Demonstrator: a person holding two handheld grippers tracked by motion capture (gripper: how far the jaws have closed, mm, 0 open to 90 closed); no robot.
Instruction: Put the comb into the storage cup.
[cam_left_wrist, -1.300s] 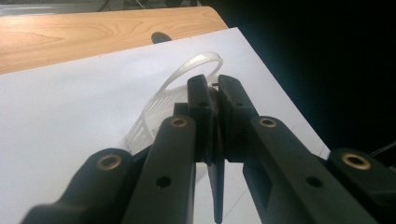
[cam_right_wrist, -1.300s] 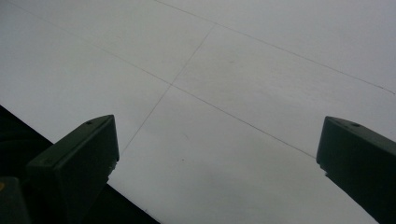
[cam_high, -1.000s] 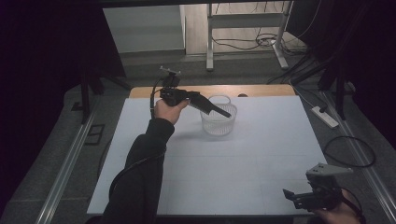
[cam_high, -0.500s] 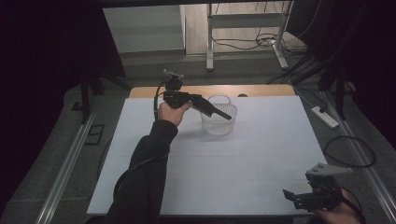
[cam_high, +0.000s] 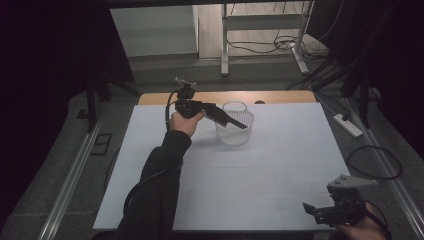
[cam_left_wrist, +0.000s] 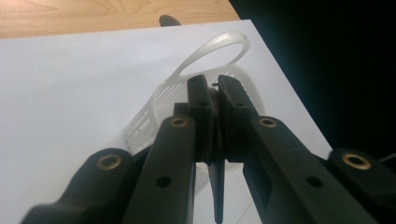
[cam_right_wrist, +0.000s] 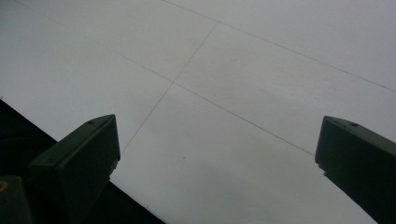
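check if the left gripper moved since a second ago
Yes, slightly. The left gripper has slid right in the high view, its shut tips now further across the white basket, which stands in place on the table.

A dark long sleeve (cam_high: 155, 190) covers the left arm; both black grippers (cam_high: 231, 121) have brass-ringed screw holes (cam_left_wrist: 179, 122), and a black cable (cam_high: 170, 102) trails.

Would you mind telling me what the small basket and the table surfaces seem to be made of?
The basket looks like translucent whitish plastic, glossy: thin moulded slats and a smooth arched handle that catches light. The white sheet looks matt, perhaps board or laminate, with faint seam lines. The strip at the far edge looks like wood, by its tan grain; veneer is possible.
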